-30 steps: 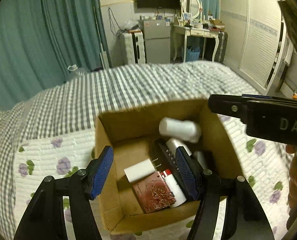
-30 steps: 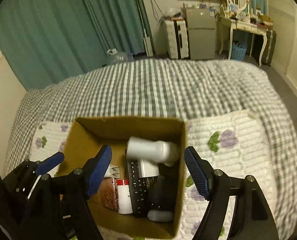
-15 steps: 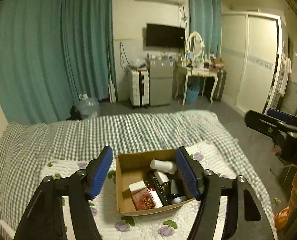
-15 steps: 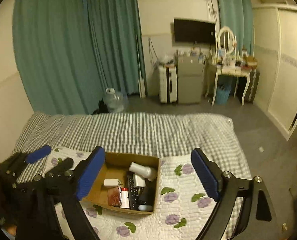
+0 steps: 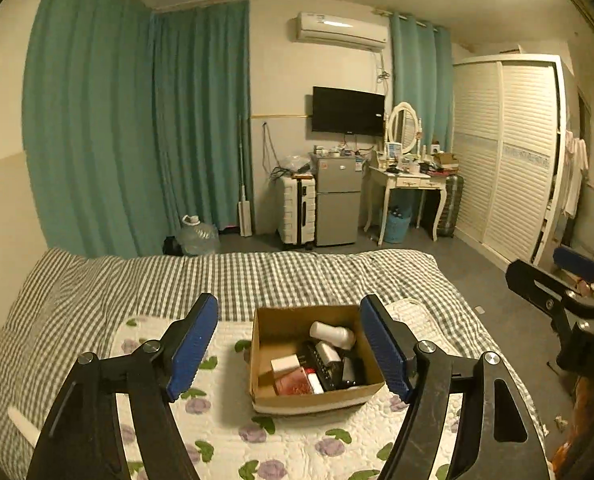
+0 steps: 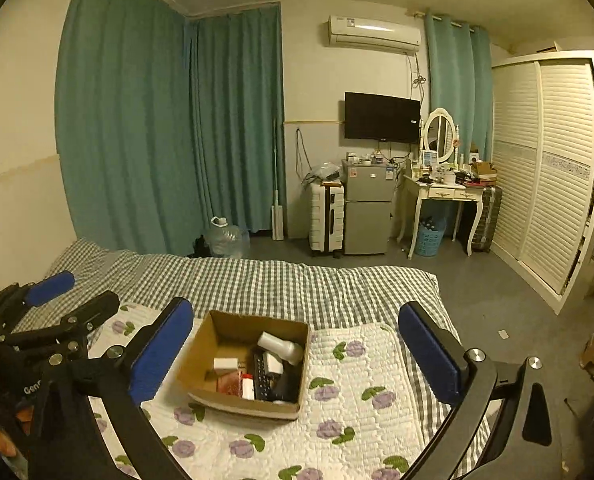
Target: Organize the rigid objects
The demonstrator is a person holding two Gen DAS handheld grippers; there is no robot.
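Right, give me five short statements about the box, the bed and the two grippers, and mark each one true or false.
1. The cardboard box sits on the floral quilt. True.
2. The left gripper is clamped on the white bottle. False: its jaws are wide open and empty, and the bottle lies inside the box.
3. A black remote control lies in the box. True.
4. The right gripper is shut. False: its jaws stand wide apart with nothing between them.
5. The box is empty. False: it holds the bottle, the remote control, a small white box and other items.
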